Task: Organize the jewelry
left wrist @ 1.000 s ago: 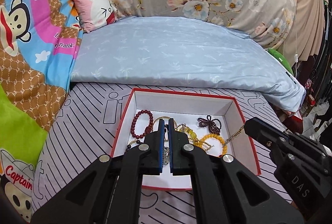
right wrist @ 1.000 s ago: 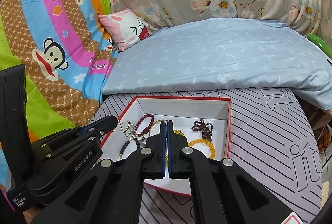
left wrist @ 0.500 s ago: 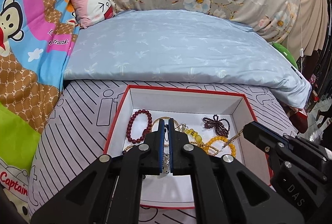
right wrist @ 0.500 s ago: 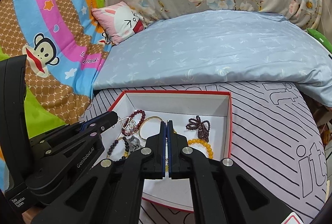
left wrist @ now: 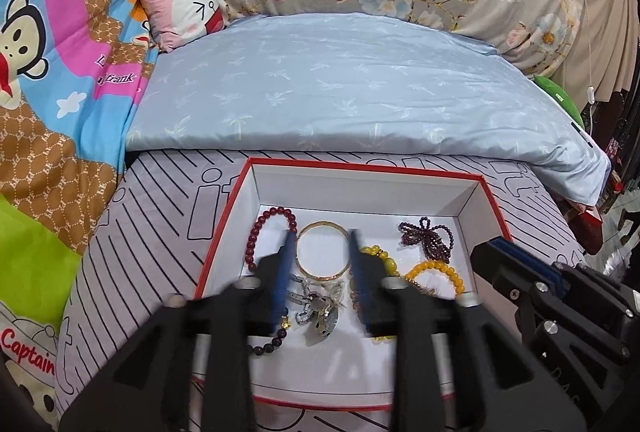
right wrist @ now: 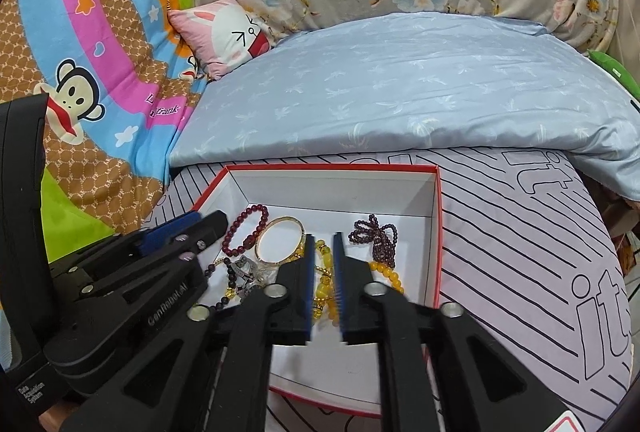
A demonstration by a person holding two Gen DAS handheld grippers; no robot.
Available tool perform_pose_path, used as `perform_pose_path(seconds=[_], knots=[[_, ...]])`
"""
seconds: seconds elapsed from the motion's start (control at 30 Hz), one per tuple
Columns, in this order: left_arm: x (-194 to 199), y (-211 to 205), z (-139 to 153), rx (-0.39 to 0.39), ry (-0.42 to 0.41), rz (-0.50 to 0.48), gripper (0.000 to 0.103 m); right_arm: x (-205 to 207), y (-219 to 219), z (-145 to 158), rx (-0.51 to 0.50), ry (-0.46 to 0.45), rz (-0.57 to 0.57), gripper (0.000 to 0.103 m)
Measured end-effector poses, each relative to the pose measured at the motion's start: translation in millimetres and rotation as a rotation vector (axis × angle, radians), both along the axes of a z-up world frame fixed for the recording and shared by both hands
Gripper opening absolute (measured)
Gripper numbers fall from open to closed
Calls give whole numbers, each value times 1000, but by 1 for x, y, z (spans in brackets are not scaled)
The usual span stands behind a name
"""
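Note:
A red-rimmed white box point(left wrist: 360, 166) point(right wrist: 332, 167) holds a heap of jewelry on a striped cloth. Inside lie a dark red bead bracelet point(left wrist: 272, 236) point(right wrist: 246, 232), a gold bangle point(left wrist: 324, 252) point(right wrist: 280, 242), a yellow bead bracelet point(left wrist: 438, 270) point(right wrist: 386, 274), a dark purple bead knot point(left wrist: 428, 236) point(right wrist: 374, 234) and a silver watch point(left wrist: 322, 310). My left gripper point(left wrist: 321, 238) hovers over the bangle with blurred jaws opening and nothing pressed between them. My right gripper point(right wrist: 324, 238) hangs over yellow beads point(right wrist: 324, 284), jaws opening, pads touching nothing.
The box sits on a grey striped cover point(right wrist: 520, 252). Behind it lie a pale blue quilt point(left wrist: 340, 84), a pink rabbit pillow point(left wrist: 180, 4), a floral cover and a cartoon monkey sheet point(right wrist: 80, 32). Each gripper's body shows at the other view's side edge.
Both grippers' jaws were shut in the earlier frames and now stand apart. Both have sunk a little toward the box, so the jewelry looks nearer.

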State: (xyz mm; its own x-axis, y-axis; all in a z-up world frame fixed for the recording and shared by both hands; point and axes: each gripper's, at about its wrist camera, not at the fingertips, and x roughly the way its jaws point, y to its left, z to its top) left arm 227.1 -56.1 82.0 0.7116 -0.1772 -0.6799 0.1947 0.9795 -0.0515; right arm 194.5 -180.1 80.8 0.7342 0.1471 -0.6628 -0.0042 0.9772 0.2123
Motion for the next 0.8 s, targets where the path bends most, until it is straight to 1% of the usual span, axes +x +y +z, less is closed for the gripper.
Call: perform_pose_path(seconds=[0.03,0.13,0.43,0.47,0.53,0.57,0.63,0.7,0.8], knots=[[-2,0,1,6,-13,10,49,-2,0,1,-3,-6,-10,30],[-4,1,3,4,-10,13,49,-6,-1,3,-8,-13,-21,33],[-27,3,13,12,-27,20,49,-32,-1,14,-25,-35,-34,36],[-31,4,14,14,-28,23,49,-36,0,15,-29,-36,-38,38],[-39,6,15,22,-33,32,50,-45,0,15,-47,-41,-55,48],[-44,8,16,24,-33,39,51,-50,0,15,-57,-44,-66,50],[-52,11,16,25,-32,51,58,-60,0,14,-64,-48,-77,57],[-61,14,14,32,-32,66,62,-68,0,13,-67,-46,-88,61],[-73,16,13,48,-32,81,64,-80,1,11,-71,-40,-97,62]])
